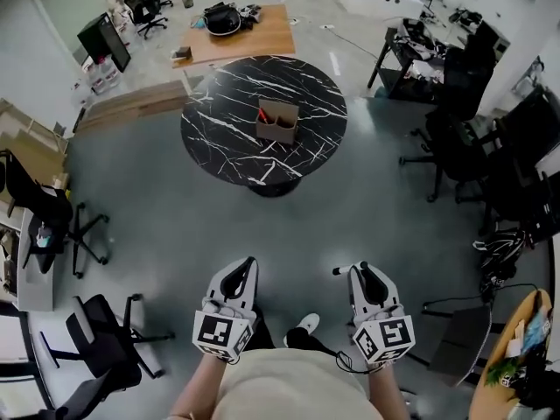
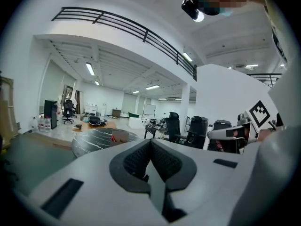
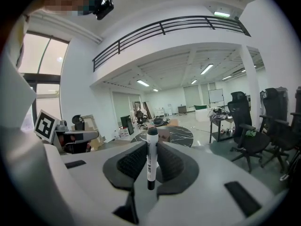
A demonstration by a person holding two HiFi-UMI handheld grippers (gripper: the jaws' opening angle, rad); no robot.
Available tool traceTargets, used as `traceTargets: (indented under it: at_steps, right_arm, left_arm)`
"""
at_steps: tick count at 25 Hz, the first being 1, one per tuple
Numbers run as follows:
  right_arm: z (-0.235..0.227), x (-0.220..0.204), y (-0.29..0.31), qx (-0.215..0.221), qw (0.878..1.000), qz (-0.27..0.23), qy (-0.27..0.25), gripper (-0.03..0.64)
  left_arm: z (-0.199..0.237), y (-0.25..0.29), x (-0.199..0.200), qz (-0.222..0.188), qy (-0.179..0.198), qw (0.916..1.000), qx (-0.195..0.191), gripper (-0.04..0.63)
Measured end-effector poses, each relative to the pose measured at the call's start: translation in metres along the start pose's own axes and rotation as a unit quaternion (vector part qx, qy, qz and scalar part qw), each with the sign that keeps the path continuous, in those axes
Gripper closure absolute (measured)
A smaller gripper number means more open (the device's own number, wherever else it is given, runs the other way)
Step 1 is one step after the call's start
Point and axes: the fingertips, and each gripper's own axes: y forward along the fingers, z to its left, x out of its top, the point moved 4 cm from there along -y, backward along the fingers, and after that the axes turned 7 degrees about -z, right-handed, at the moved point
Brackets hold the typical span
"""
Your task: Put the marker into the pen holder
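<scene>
A brown cardboard pen holder (image 1: pixel 277 122) stands on the round black marble table (image 1: pixel 227 138), far ahead of me, with a red pen (image 1: pixel 262 114) in its left compartment. Low in the head view, my right gripper (image 1: pixel 358 271) is shut on a white marker with a black cap (image 3: pixel 151 157); the marker's end (image 1: pixel 337 271) sticks out to the left. The marker stands upright between the pads of the right gripper (image 3: pixel 151 150). My left gripper (image 1: pixel 248 263) is beside it, its jaws (image 2: pixel 151 147) closed together with nothing in them. The holder (image 2: pixel 120 135) (image 3: pixel 163 133) is small and distant in both gripper views.
Grey floor lies between me and the table. Black office chairs (image 1: pixel 459 147) and desks crowd the right; more chairs (image 1: pixel 52 221) stand left. A wooden table (image 1: pixel 254 38) with clutter is behind the marble one. A person's shoe (image 1: pixel 305 324) shows between the grippers.
</scene>
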Motion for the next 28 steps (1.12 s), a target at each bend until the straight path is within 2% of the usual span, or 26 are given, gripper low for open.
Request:
traceTargets:
  at_steps: [4,8,12,21,28]
  right_arm:
    - [0.022,-0.005,0.041,-0.026,1.0,0.016,0.007,0.535]
    - [0.052,0.003,0.085,-0.05,0.999,0.013,0.001,0.534]
    - [0.082,0.008,0.124,-0.06,0.998,0.006,-0.006,0.534]
    - [0.128,0.019,0.188,-0.049,0.998,-0.005,-0.032,0.535]
    - [0.109,0.017,0.234,-0.031,0.999,0.006,-0.033,0.534]
  left_arm:
    - [0.049,0.022,0.005,0.004,-0.006,0.9995,-0.031,0.586]
    - [0.099,0.042,0.01,0.009,-0.001,0.9976,-0.069,0.586]
    - [0.145,0.051,0.019,0.004,-0.003,0.9959,-0.09,0.586]
    - [0.216,0.058,0.035,-0.012,-0.026,0.9963,-0.081,0.586]
    - [0.232,0.096,0.037,-0.006,-0.004,0.9974,-0.072,0.586]
